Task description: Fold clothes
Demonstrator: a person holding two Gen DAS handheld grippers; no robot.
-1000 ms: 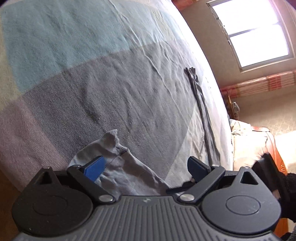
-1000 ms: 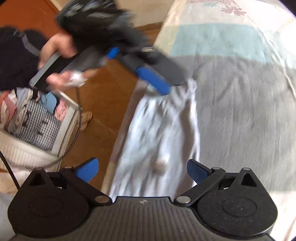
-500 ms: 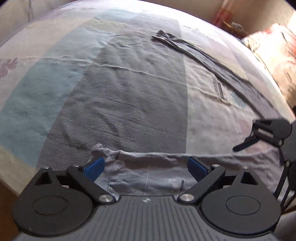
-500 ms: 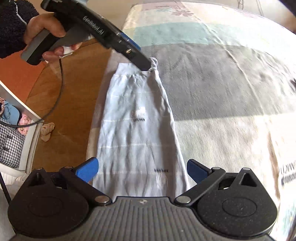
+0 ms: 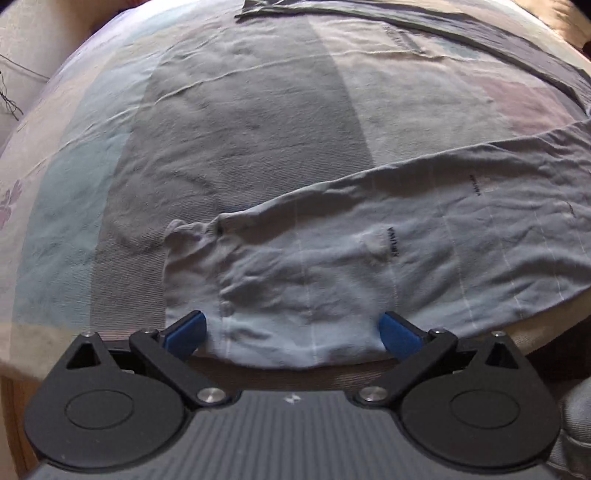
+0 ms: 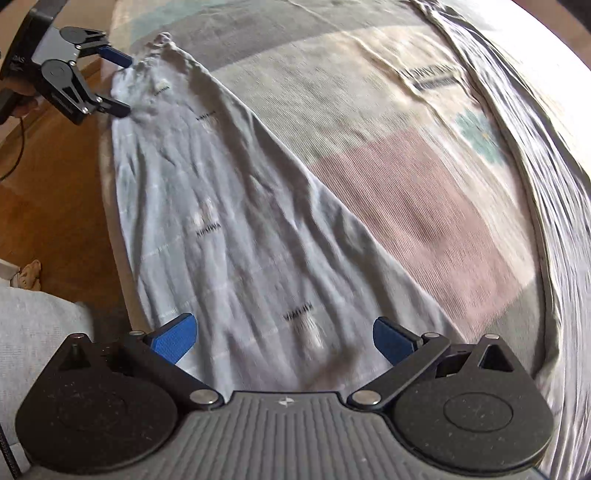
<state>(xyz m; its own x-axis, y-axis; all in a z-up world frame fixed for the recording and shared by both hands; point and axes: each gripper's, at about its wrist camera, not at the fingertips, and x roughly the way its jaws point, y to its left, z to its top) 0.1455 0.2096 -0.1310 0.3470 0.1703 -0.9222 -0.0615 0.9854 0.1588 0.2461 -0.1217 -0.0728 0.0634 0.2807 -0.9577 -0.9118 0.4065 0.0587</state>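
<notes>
Lying flat, pale garment (image 5: 332,266) printed "XIFUWA"; bedspread (image 5: 240,129) beneath.

Both hand-held grippers, left (image 5: 291,330) and right (image 6: 283,338), gape wide (blue fingertips well apart).

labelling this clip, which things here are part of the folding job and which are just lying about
Part of the job:
- pale blue garment spread along the bed edge
- left gripper, open
- right gripper, open

Just lying about:
- dark garment at the far side
- patchwork bedcover
- wooden floor
</notes>
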